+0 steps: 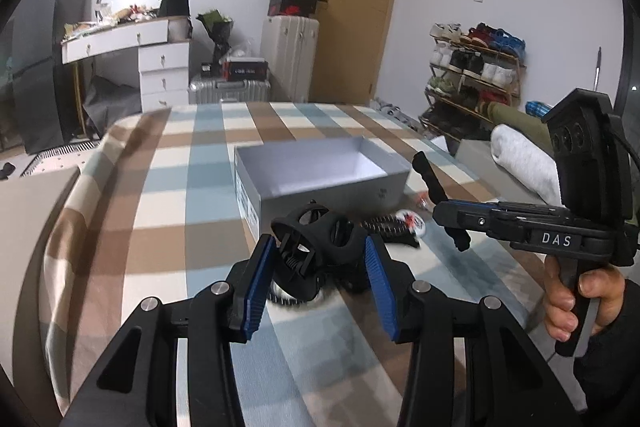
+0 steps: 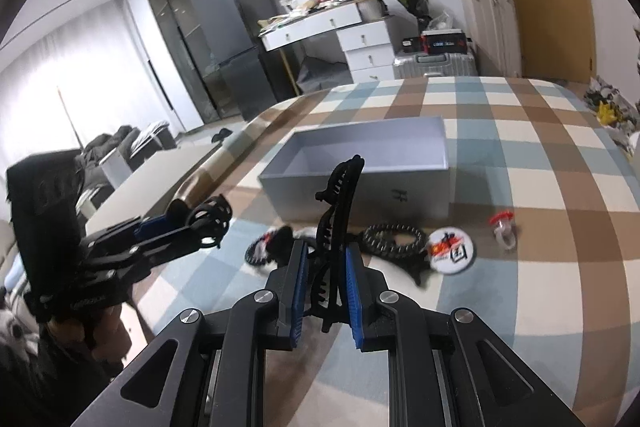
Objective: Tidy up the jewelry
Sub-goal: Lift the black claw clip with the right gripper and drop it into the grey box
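We see blue ribbed pads (image 1: 256, 291) on black left tongs (image 1: 320, 279), a black claw clip (image 1: 316, 239) between them. Beyond them sits a pale grey box (image 1: 320, 187), white inside. Under everything, the bed cover (image 1: 160, 187) runs in brown, light-blue and cream checks. Right tongs (image 2: 326, 283) clamp a long black clip (image 2: 340, 195); just right, a white badge (image 2: 450, 247) with red and black marks.
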`<state>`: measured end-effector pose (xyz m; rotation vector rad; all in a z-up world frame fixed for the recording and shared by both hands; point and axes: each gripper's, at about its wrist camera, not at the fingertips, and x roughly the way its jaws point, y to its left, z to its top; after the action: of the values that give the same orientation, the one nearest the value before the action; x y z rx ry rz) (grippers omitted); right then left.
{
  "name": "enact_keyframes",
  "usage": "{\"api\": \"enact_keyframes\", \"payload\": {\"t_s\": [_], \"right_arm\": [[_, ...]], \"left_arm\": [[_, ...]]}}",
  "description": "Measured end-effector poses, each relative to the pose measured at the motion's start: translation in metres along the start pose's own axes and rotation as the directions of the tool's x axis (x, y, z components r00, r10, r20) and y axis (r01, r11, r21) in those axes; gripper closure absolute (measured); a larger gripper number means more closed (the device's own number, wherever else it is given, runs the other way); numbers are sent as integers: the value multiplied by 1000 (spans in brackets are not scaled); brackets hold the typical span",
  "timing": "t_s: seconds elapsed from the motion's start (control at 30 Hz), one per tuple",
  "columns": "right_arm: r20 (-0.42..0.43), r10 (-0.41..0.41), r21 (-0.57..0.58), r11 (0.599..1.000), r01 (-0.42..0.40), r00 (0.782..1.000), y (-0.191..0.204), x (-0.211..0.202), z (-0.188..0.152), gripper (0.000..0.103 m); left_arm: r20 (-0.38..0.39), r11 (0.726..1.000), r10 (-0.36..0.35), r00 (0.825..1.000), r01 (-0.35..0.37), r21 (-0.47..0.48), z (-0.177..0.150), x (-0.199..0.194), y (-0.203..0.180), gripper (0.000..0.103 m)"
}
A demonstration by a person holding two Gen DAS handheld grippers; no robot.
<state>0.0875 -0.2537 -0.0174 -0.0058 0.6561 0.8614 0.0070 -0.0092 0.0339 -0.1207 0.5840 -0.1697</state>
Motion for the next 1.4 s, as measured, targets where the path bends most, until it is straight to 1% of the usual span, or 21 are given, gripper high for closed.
{"api": "enact_keyframes", "payload": {"t_s": [0.1, 0.23, 0.37, 0.47, 0.57, 0.63, 0.77, 0.83, 0.93, 1.03, 1.1, 1.17, 1.23, 1.4], "right_arm": [[2, 16, 40, 999, -16, 1000, -6, 6, 16, 86], [-6, 21, 104, 994, -20, 1000, -13, 18, 38, 86], [-5, 52, 170, 984, -51, 999, -21, 34, 56, 86], [-16, 51, 207, 977, -47, 999, -30, 48, 65, 86], [-38, 29, 230, 973, -19, 999, -38, 61, 70, 86], [-52, 6, 245, 970, 7, 999, -44, 68, 72, 86], [-87, 2, 273, 962, 22, 996, -52, 76, 73, 85], [-116, 22, 286, 958, 12, 993, -54, 80, 70, 85], [-143, 41, 287, 958, 2, 989, -52, 81, 68, 84], [-164, 85, 302, 953, -32, 983, -49, 81, 64, 84], [-178, 82, 285, 958, -29, 981, -45, 82, 64, 84], [-187, 104, 284, 958, -47, 977, -40, 84, 63, 84], [-197, 134, 297, 952, -71, 971, -38, 86, 62, 84], [-179, 121, 303, 951, -62, 976, -43, 86, 64, 83]], "left_arm": [[11, 1000, -1, 1000, 1, -27, 14, 10, 3, 63], [19, 998, 44, 999, -44, -33, 33, 30, 8, 63], [20, 996, 45, 999, -43, -72, 44, 49, 14, 63], [13, 996, 52, 999, -51, -75, 49, 60, 13, 63], [-6, 995, 61, 998, -62, -75, 51, 69, 12, 63], [-25, 995, 75, 997, -77, -65, 52, 74, 10, 63], [-61, 994, 91, 994, -94, -51, 48, 80, 10, 63], [-77, 993, 97, 992, -102, -57, 46, 80, 11, 63], [-91, 991, 125, 988, -129, -42, 40, 79, 11, 63], [-91, 991, 121, 988, -126, -47, 40, 80, 13, 63], [-95, 989, 142, 985, -146, -38, 41, 80, 11, 63], [-94, 988, 150, 984, -154, -35, 42, 82, 13, 63], [-101, 988, 141, 985, -147, -52, 43, 82, 16, 63], [-90, 993, 84, 992, -91, -76, 40, 72, 15, 63]]}}
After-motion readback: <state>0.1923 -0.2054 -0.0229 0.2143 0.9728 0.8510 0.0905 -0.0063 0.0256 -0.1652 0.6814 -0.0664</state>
